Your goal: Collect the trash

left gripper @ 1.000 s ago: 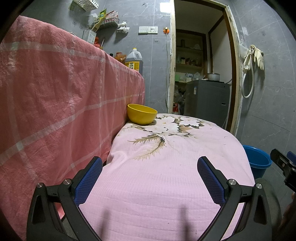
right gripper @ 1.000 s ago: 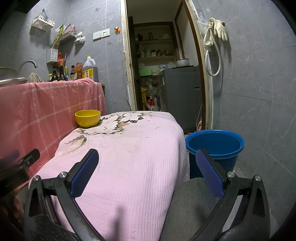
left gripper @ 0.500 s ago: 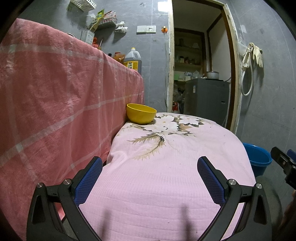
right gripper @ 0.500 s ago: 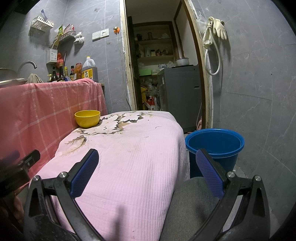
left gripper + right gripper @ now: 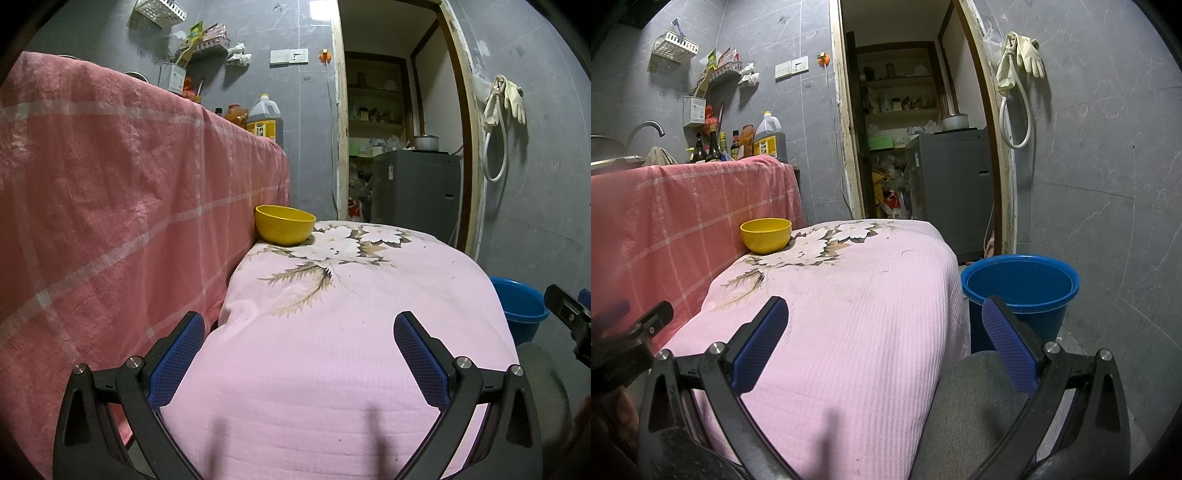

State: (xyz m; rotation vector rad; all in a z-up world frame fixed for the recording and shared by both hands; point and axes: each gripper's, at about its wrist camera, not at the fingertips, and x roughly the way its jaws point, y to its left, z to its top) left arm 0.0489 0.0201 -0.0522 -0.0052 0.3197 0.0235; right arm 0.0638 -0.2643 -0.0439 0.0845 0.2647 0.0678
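A: Hardly anything has shifted since a second ago; the left view has crept a touch closer to the desk, and the right view sits as it did.

B: And the fingers?

A: Left gripper (image 5: 299, 350) hangs with its blue fingers (image 5: 177, 360) spread wide and nothing between them, low over the near edge of the pink floral cloth (image 5: 332, 350). Right gripper (image 5: 886, 339) is the same, wide apart and empty, over the desk's 3 o'clock edge.

B: Where is the trash?

A: No loose piece shows on the cloth, only a few small dark specks and stains, too small to name. Beyond them, at 11 o'clock, a yellow bowl (image 5: 765, 235) stands upright against the red plaid cloth (image 5: 110, 203); its inside is hidden. On the floor at 2 o'clock stands a blue bucket (image 5: 1021, 284), and what shows of its inside looks bare.

B: So, early or late?

A: Either: trash waiting out of view, or a desk already emptied. If a scrap turns up, I'd keep the fingers wide, come down level, pinch only the scrap and not the soft cloth.
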